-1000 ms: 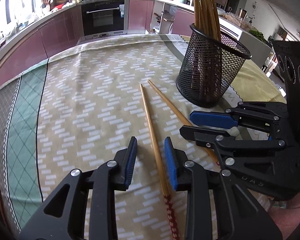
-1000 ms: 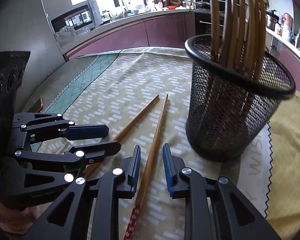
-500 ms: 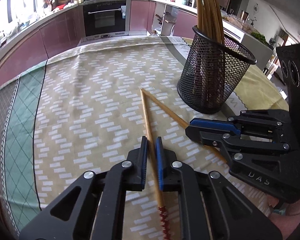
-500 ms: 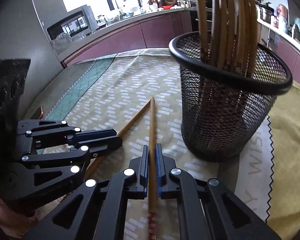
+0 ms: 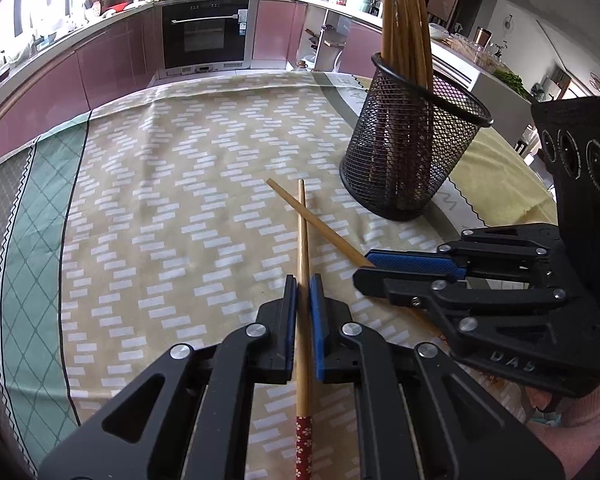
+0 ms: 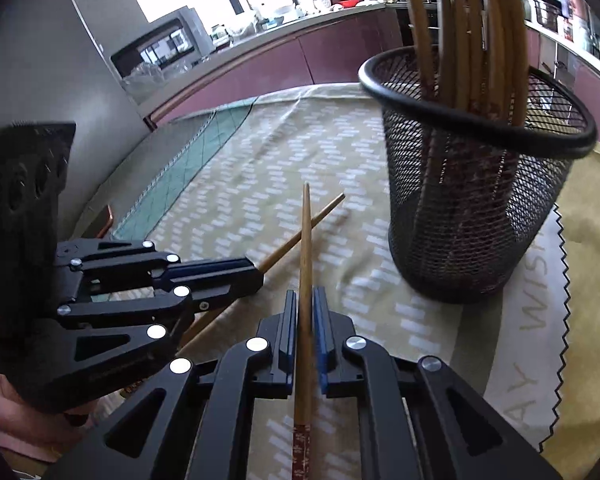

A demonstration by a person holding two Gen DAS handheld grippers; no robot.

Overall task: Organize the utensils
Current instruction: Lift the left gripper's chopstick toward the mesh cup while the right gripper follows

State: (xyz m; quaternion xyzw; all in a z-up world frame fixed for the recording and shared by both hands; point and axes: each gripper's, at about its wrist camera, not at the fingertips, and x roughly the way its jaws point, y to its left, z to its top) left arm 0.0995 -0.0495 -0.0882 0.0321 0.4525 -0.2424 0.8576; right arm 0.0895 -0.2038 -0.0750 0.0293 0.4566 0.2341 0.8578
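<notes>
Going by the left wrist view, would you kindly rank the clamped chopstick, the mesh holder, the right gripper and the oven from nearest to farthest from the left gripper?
1. Clamped chopstick: between the left gripper pads.
2. Right gripper: just right, shut on the crossing chopstick.
3. Mesh holder: ahead, right, on the tablecloth.
4. Oven: far back, in the cabinets.
</notes>
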